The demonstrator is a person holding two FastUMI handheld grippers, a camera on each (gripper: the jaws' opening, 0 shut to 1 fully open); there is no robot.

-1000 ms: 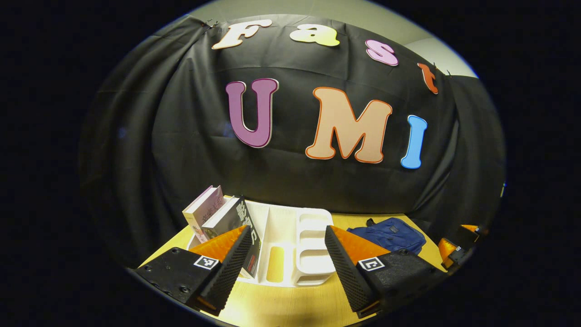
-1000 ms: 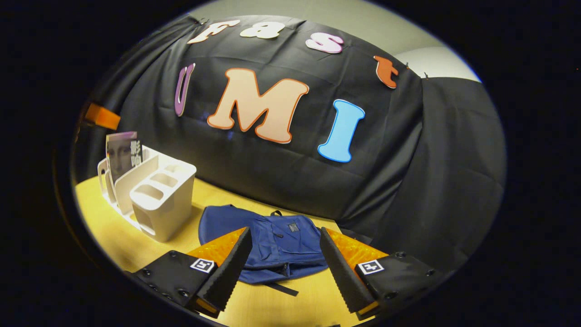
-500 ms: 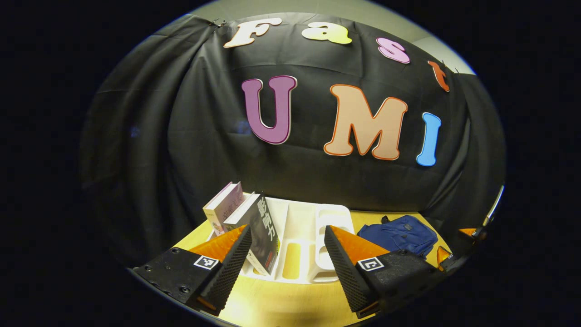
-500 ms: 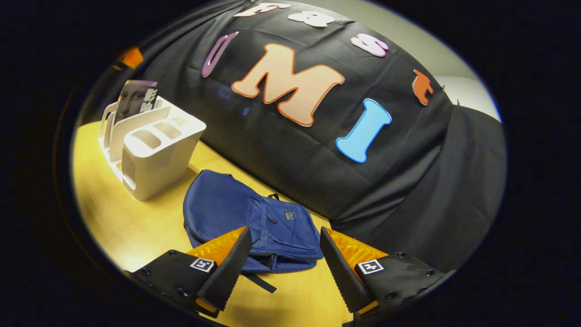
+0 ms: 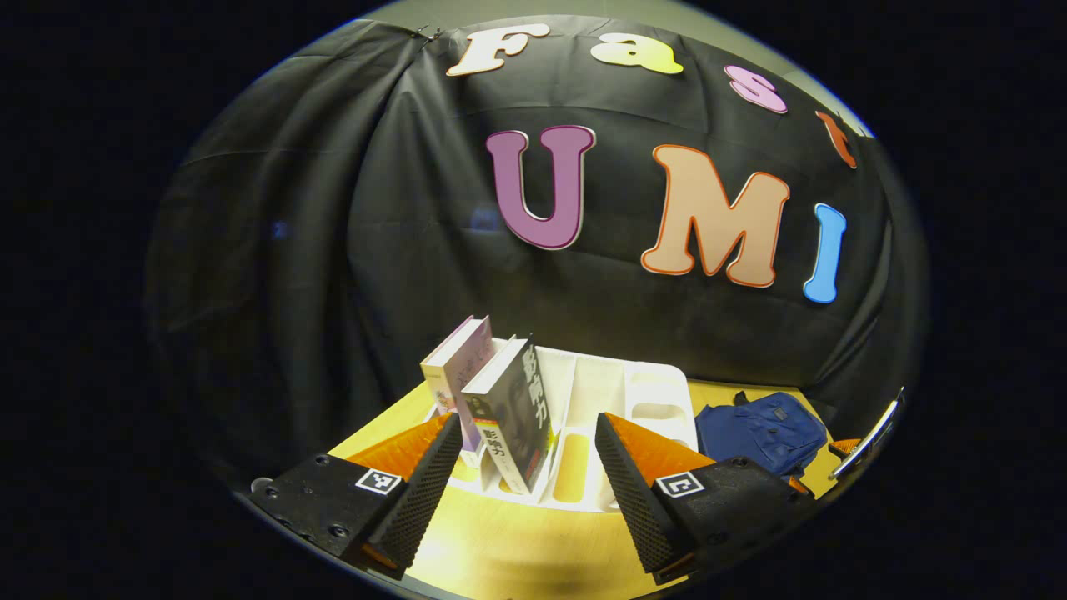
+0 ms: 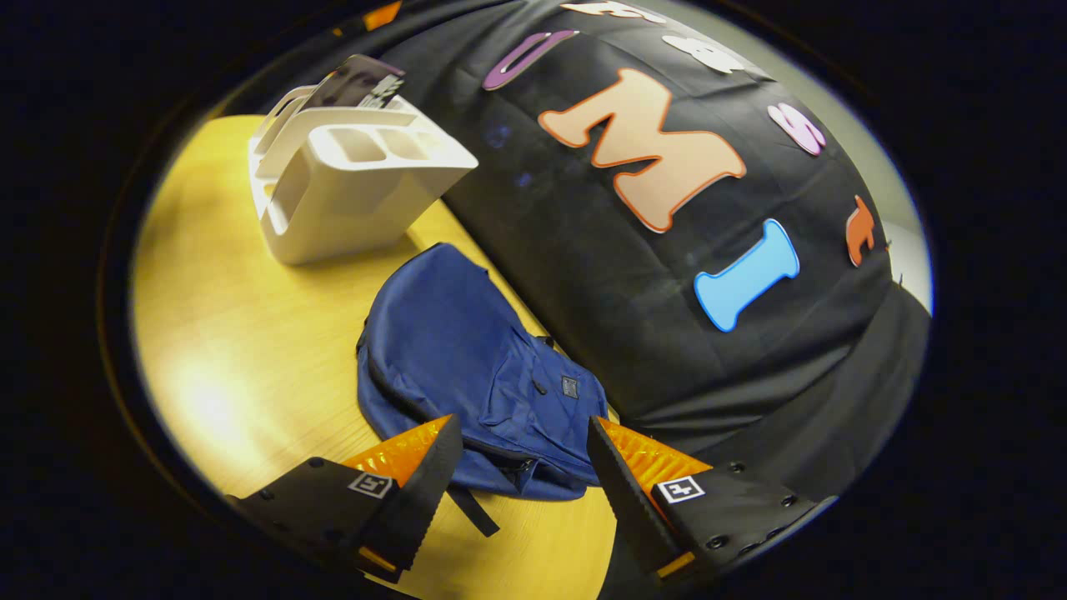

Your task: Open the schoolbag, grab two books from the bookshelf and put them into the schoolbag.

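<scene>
The schoolbag point(image 6: 467, 367) lies flat and closed on the bench point(image 6: 233, 350), beside the bookshelf point(image 6: 350, 192). The right gripper point(image 6: 523, 467) hovers over the bag's near edge, jaws spread, grasping nothing. The left gripper point(image 5: 529, 467), likewise spread and empty, faces two books point(image 5: 500, 400) leaning in the bookshelf. Risk: the zipper pull is small, and a misjudged pinch may catch loose fabric only, dragging the unanchored bag across the bench instead of opening it.

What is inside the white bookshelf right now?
Two books, a pale one and a dark one, stand leaning in the left slots of the bookshelf. Its other compartments look empty, though their bottoms are partly hidden.
</scene>
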